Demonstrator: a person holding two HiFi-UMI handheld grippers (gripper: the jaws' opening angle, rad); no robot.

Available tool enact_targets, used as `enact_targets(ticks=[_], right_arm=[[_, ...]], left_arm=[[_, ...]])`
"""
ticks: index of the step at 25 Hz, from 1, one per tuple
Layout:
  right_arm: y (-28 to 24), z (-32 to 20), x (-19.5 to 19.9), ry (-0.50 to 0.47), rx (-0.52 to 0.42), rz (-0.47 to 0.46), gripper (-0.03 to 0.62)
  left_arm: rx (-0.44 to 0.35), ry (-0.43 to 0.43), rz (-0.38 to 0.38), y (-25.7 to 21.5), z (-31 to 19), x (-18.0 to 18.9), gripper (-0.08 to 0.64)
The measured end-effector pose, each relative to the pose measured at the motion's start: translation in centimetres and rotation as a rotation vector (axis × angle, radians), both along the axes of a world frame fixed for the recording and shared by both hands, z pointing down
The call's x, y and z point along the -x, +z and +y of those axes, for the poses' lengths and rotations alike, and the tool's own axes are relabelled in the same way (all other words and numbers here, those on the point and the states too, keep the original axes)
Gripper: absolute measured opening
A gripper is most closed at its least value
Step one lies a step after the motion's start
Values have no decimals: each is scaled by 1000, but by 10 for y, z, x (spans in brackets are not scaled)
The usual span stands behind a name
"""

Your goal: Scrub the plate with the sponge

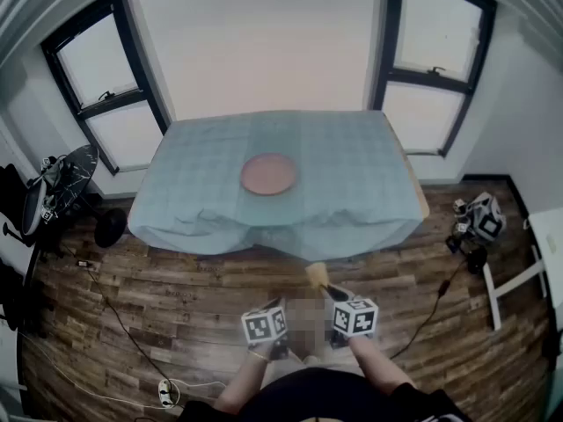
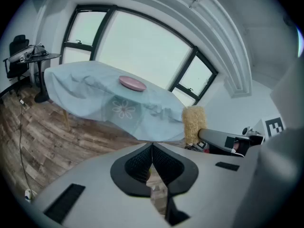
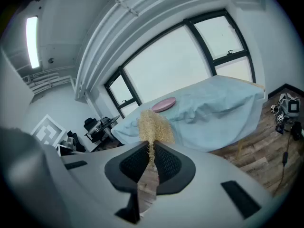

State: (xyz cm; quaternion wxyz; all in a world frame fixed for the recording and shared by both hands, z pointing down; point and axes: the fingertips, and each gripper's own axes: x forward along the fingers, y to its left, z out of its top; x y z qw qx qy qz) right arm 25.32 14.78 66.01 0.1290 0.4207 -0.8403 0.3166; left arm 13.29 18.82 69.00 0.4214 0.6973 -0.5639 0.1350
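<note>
A pink plate lies in the middle of a table under a light blue cloth; it also shows as the plate and the plate in the gripper views. My right gripper is shut on a straw-coloured fibrous sponge, seen as the sponge in the head view and the sponge from the left. My left gripper is shut with nothing in it. Both grippers hang low, well short of the table, over the wooden floor.
A desk with a chair and gear stands at the left. A marker-covered device and a white frame sit on the floor at the right. Cables trail over the floor. Windows run behind the table.
</note>
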Motion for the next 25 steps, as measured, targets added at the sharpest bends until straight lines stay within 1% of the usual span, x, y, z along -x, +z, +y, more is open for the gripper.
enact_targets(ticks=[6, 12, 17, 23, 25], right_arm=[[-5, -3, 5, -7, -16, 8, 35], [-4, -8, 11, -14, -9, 8, 35], [-11, -10, 23, -39, -5, -47, 35], [-1, -15, 33, -22, 24, -18, 35], [0, -22, 36, -14, 19, -18, 35]], left_arm=[[1, -19, 18, -2, -4, 7, 8], [3, -27, 20, -3, -11, 16, 8], [-2, -36, 20, -5, -17, 24, 8], [7, -35, 20, -1, -25, 37, 8], [9, -32, 17, 0, -30, 42, 8]])
